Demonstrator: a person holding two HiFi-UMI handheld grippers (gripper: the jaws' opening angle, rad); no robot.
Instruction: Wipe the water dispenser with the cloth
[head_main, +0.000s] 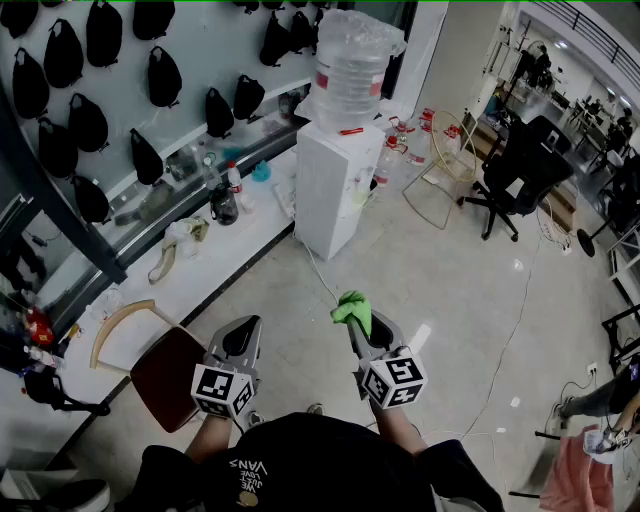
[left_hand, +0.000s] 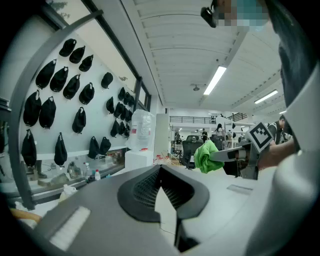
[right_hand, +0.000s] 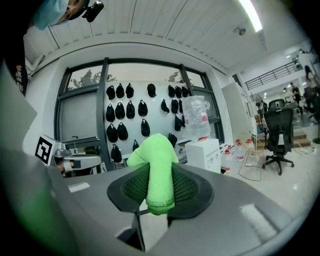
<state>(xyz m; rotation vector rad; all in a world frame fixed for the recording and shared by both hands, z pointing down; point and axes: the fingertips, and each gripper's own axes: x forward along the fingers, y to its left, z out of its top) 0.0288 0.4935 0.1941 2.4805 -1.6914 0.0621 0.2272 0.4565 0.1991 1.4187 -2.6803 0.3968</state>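
Head view: the right gripper has its claw pinched on the green cloth, and the left gripper is pressed together with nothing in it. Both hang over open floor off the desk's front edge, toward its near end. The water dispenser, with a bottle on top, stands on the floor just past the desk's far corner, well apart from the cloth. Left gripper view: the jaws meet at the tip with nothing between them; the cloth shows off to the right and the dispenser is far ahead. Right gripper view: the cloth is clamped mid-jaw with a wad bunched above the tips, and the dispenser is ahead-right. I'd call this the approach step: cloth secured, no wiping yet. The next move needs a walk-up along the desk's front edge to get the protruding wad flat on a dispenser panel. The left gripper could steady the cabinet.
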